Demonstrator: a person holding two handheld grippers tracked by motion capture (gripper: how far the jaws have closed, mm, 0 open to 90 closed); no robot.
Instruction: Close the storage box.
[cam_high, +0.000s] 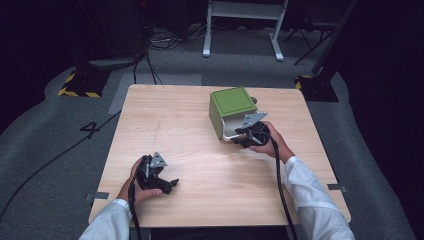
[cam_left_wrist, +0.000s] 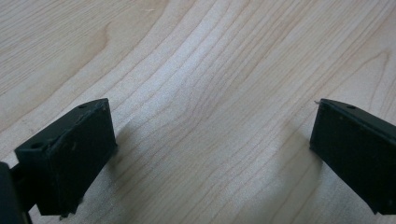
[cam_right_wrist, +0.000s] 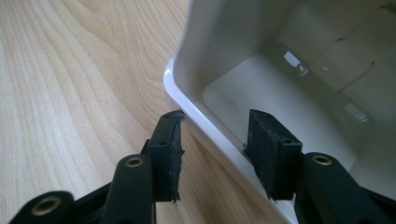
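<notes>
Now our right gripper (cam_right_wrist: 212, 149) straddles the green bin's (cam_high: 231, 102) white rim (cam_right_wrist: 205, 126) near the table's (cam_high: 200, 200) far edge, unclamped; closing off-centre could tip it. Left gripper (cam_left_wrist: 212, 154) gapes empty.

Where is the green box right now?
In the high view the green box lies tipped on its side on the far right part of the wooden table, with the right gripper at its white open rim.
</notes>
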